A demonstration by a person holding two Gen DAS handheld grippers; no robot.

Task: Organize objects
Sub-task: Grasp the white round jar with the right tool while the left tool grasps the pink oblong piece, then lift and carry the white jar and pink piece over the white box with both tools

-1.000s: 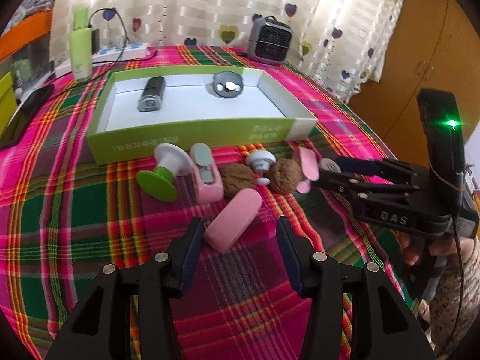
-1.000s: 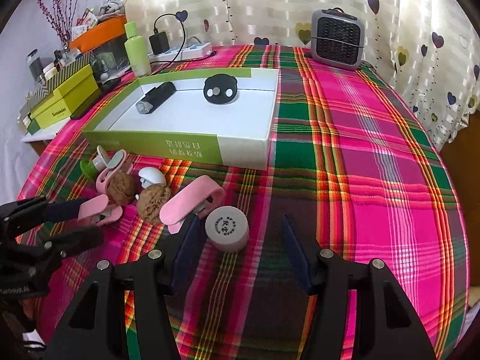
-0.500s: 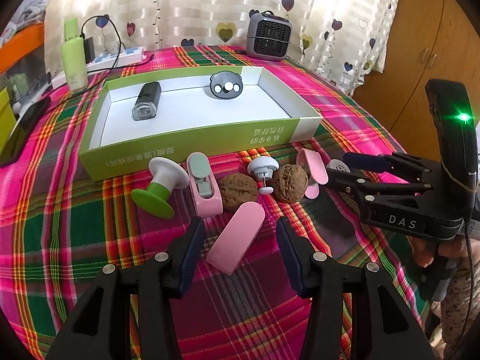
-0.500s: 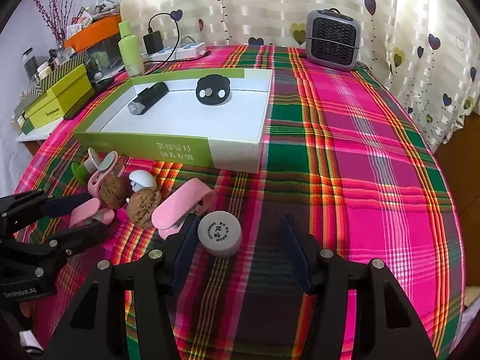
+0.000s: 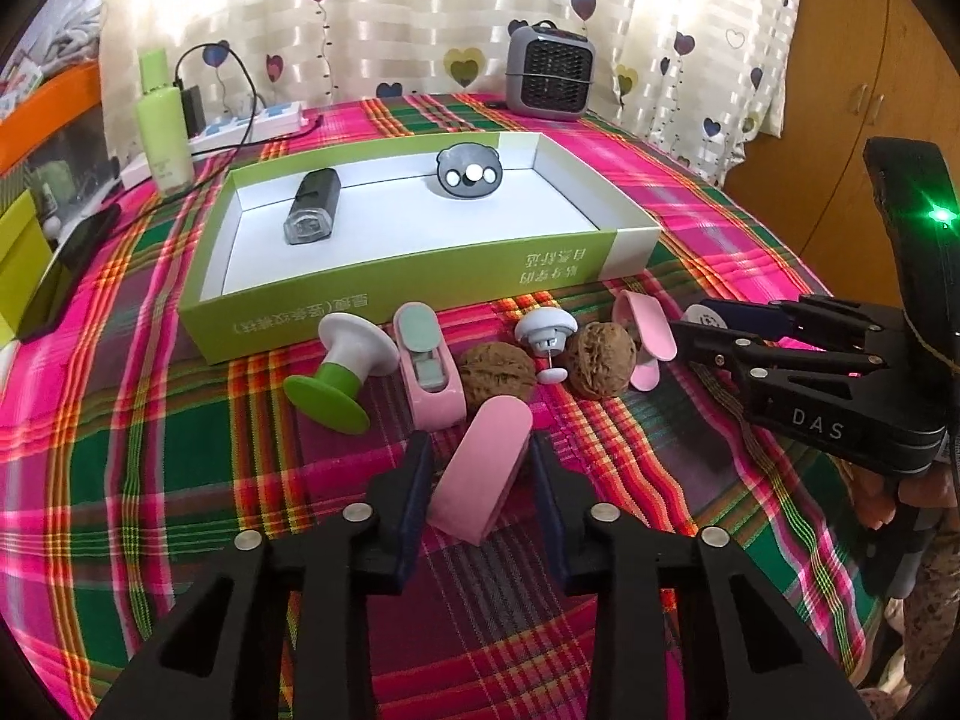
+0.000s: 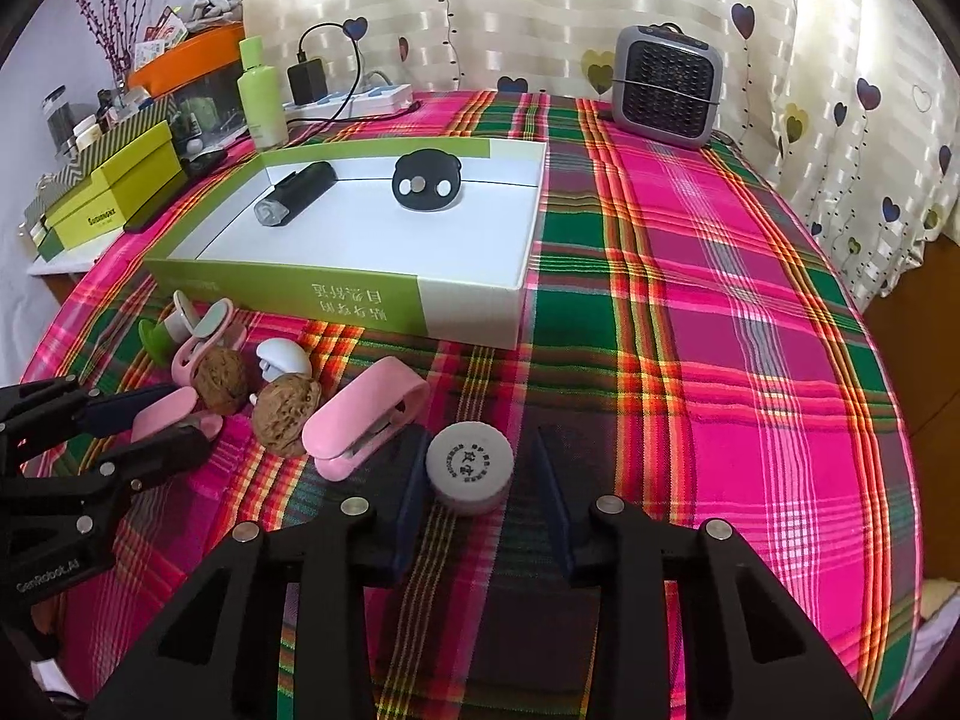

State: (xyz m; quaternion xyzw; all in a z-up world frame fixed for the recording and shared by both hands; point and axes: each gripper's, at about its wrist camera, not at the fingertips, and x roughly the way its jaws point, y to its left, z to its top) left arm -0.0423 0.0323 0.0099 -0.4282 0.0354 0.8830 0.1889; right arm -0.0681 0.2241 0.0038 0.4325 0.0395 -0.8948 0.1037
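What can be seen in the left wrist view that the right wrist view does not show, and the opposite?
Only the left wrist view shows the wooden cupboard and the body of the right hand-held gripper with its green light.

Only the right wrist view shows the stacked green boxes, the branches in a vase and the printed lid of the round grey container, with the right gripper's jaws closing around it.

Both show the green tray, two walnuts, the grey heater and the left hand-held gripper, its jaws closing on a pink case.

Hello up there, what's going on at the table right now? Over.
Left gripper closing, fingers around pink case. Right gripper closing around grey jar. Box already holds two dark items. Walnuts nearby, not blocking.
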